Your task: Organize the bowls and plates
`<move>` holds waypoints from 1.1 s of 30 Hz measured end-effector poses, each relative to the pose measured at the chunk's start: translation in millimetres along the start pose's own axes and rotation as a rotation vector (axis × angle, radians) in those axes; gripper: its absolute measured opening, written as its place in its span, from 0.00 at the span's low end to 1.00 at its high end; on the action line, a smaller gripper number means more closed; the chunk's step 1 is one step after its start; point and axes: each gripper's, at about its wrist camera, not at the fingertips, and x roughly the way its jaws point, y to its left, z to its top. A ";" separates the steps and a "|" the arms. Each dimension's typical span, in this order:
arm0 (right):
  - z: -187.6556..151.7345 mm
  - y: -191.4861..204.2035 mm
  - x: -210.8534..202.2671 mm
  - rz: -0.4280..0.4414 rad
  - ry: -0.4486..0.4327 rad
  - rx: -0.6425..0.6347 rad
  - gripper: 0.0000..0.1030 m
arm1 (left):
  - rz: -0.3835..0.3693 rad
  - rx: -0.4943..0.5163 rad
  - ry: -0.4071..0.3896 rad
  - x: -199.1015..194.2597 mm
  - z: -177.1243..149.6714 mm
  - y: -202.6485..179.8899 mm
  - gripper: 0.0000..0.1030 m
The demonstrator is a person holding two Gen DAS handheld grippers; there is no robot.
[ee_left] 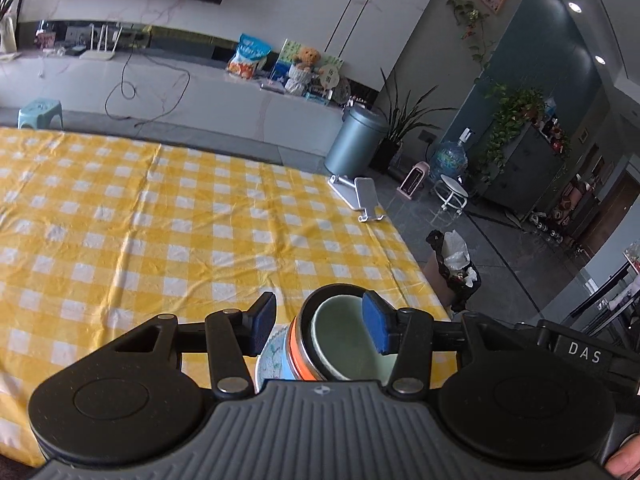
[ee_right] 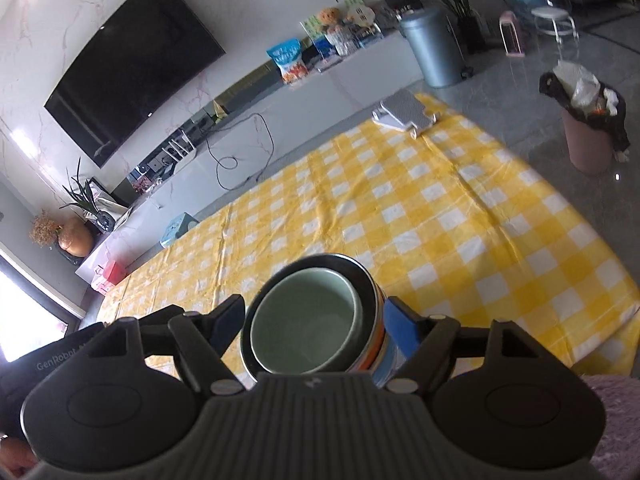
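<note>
A pale green bowl (ee_left: 344, 344) sits nested inside a metal-rimmed bowl with an orange and blue band (ee_left: 298, 354), on what looks like a patterned plate (ee_left: 270, 356), at the near right of the table. My left gripper (ee_left: 320, 326) is open, its blue pads either side of the stack's rim. In the right wrist view the green bowl (ee_right: 306, 330) sits in the same banded bowl (ee_right: 378, 336). My right gripper (ee_right: 316, 328) is open around the stack, pads beside its walls; I cannot tell if they touch.
The table wears a yellow and white checked cloth (ee_left: 160, 220). A white phone stand (ee_left: 360, 196) sits at its far right corner and also shows in the right wrist view (ee_right: 404, 114). A bin with a bag (ee_right: 588, 124) stands on the floor beyond the table's right edge.
</note>
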 end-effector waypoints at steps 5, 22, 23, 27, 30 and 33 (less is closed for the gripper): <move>-17.1 26.4 -43.5 -0.013 -0.147 -0.153 0.74 | 0.038 0.179 -0.132 -43.9 -10.6 -16.7 0.56; -120.4 51.3 -82.9 -0.202 -0.316 -0.461 0.83 | 0.213 0.462 -0.281 -84.0 -103.8 -42.6 0.80; -124.5 49.6 -81.0 -0.215 -0.307 -0.462 0.83 | 0.212 0.459 -0.265 -80.7 -106.9 -42.2 0.80; -136.9 39.2 -71.5 -0.238 -0.257 -0.451 0.83 | 0.236 0.423 -0.214 -66.5 -117.9 -36.6 0.83; -144.7 34.4 -62.0 -0.250 -0.230 -0.440 0.83 | 0.256 0.391 -0.175 -56.8 -123.6 -31.0 0.85; -154.6 33.5 -52.1 -0.267 -0.209 -0.452 0.83 | 0.295 0.394 -0.164 -51.1 -132.5 -27.1 0.85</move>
